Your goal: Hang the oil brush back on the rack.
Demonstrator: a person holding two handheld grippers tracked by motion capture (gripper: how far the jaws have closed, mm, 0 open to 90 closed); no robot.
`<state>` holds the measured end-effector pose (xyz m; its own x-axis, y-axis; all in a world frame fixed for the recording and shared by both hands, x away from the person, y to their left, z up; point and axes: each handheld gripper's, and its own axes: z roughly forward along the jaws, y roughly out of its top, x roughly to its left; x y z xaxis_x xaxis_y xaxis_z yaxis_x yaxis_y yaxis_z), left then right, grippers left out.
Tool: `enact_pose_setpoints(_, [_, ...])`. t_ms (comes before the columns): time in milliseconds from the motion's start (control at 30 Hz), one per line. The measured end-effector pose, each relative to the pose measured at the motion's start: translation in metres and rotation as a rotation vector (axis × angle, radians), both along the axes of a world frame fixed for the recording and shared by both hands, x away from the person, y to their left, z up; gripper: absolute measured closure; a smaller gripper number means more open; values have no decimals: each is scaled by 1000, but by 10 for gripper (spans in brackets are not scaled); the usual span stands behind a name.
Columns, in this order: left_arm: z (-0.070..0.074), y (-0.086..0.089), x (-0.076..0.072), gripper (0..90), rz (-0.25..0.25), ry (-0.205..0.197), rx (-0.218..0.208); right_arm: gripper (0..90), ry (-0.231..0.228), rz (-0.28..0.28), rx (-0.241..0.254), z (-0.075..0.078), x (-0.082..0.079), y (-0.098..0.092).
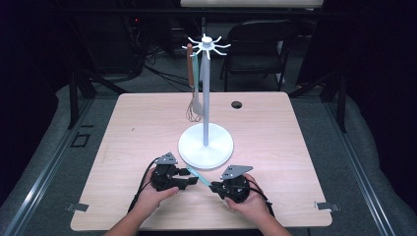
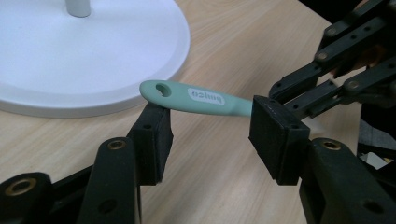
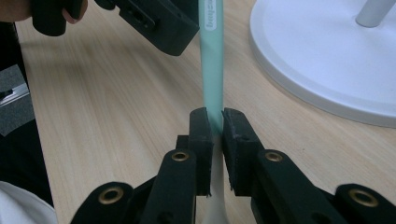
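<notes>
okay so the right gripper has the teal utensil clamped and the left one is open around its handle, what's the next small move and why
Probably close the left gripper on the teal handle. Its jaws stand open on either side of the handle near the hanging hole, while the right gripper is shut on the utensil lower down. A second grip would steady it for lifting toward the white rack.

Dark room, grey floor (image 1: 59, 147), black chair (image 1: 258, 42) behind wooden table (image 1: 147, 123)
</notes>
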<state>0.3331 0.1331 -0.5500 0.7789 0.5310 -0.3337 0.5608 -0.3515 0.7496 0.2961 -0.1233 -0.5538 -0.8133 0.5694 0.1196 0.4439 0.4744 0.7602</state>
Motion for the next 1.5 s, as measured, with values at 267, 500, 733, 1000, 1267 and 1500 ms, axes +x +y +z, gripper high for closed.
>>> enact_pose_setpoints(267, [1, -1, 0, 493, 1, -5, -20, 789, 31, 4, -3, -4, 1, 4])
enact_pose_setpoints(500, [1, -2, 0, 495, 6, -7, -28, 775, 74, 6, -35, -11, 0, 2])
enact_pose_setpoints(733, [4, -3, -2, 499, -2, -18, -33, 812, 88, -8, -53, -14, -1, 3])
enact_pose_setpoints(1000, [8, -4, -4, 523, 9, -27, -61, 822, 62, -23, -25, -10, -2, 5])
enact_pose_setpoints(1267, [9, -13, -6, 546, -11, -28, -72, 822, 28, -59, 33, -6, -3, 7])
enact_pose_setpoints(1500, [11, -16, -6, 583, -26, -18, -92, 822, 21, -86, 70, -5, 1, 6])
